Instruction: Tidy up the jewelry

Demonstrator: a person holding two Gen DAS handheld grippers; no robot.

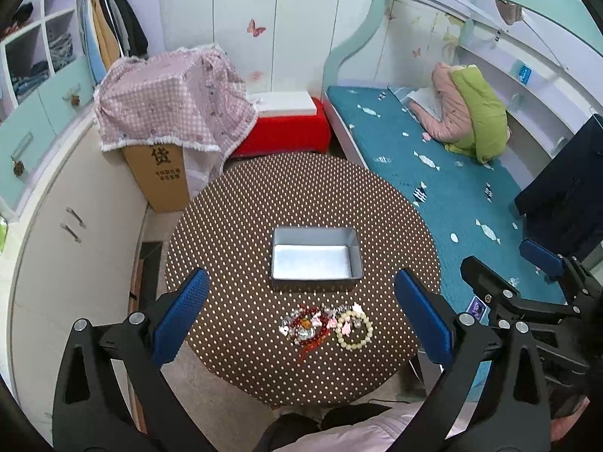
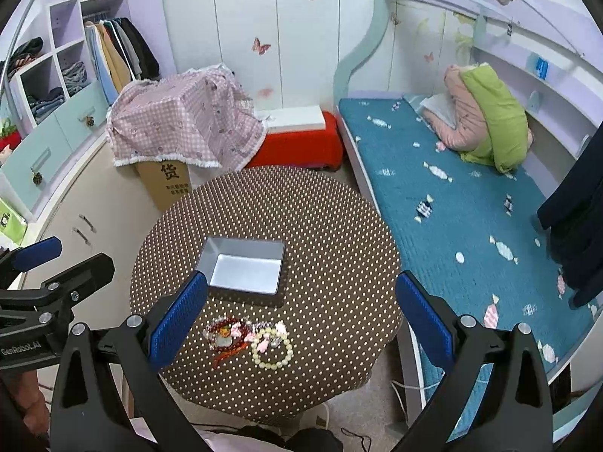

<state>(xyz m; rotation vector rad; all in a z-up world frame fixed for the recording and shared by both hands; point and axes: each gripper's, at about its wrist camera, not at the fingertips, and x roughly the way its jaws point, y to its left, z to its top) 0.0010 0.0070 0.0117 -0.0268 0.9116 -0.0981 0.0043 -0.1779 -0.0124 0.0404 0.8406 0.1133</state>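
An empty grey metal tin [image 1: 314, 260] [image 2: 245, 267] stands near the middle of a round brown polka-dot table [image 1: 245, 226] [image 2: 331, 245]. Closer to me lies a small heap of jewelry: a cream bead bracelet [image 1: 354, 329] [image 2: 272, 347] and, left of it, a red beaded piece with a tassel and charms [image 1: 303, 329] [image 2: 226, 335]. My left gripper [image 1: 301, 316] hovers high above the heap, open, nothing between its blue pads. My right gripper [image 2: 301, 318] also hangs open and empty over the table's near right part. Each gripper shows at the other view's edge.
A bed with a teal cover [image 1: 433, 173] runs along the table's right side. A cardboard box under pink checked cloth [image 1: 169, 113] and a red bench [image 1: 290, 132] stand behind the table. White cabinets [image 1: 75, 226] line the left. A person's lap [image 1: 331, 429] is at the near edge.
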